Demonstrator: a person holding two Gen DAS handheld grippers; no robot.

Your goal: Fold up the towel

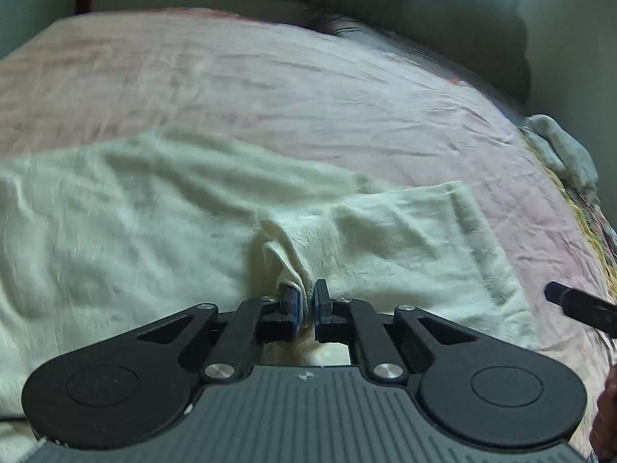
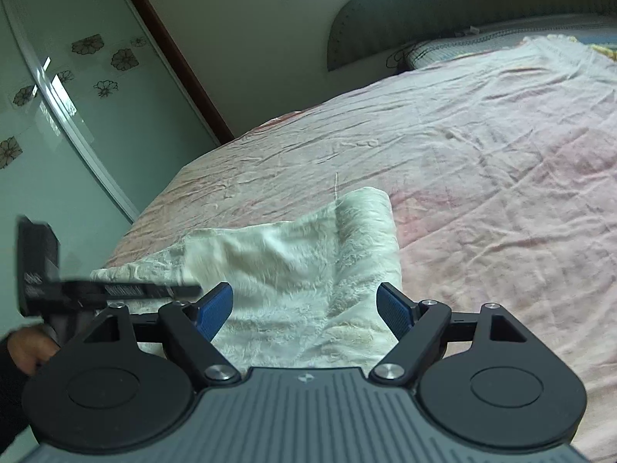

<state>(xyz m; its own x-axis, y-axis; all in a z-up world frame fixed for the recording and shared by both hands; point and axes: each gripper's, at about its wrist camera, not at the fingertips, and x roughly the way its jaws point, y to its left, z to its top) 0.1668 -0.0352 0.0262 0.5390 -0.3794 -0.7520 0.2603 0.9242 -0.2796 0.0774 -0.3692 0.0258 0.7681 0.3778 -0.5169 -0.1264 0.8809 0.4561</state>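
While the cream towel (image 1: 127,231) lies rumpled across the near part of the pink bedspread (image 1: 270,88), the left gripper (image 1: 304,305) has its blue pads nearly together on a raised pleat of the towel's near edge. The grip looks thin: if that pleat is only a single layer or slips from the pads, the fold would probably drag crooked or drop halfway. The right gripper (image 2: 304,308) has its fingers spread wide and holds nothing, low over the towel's near end beside its rolled-up corner (image 2: 362,208), so one side of the towel is unsupported and could sag or bunch. Both tools point forward over the towel toward the headboard (image 2: 462,11), each held from behind by a hand (image 2: 27,347).
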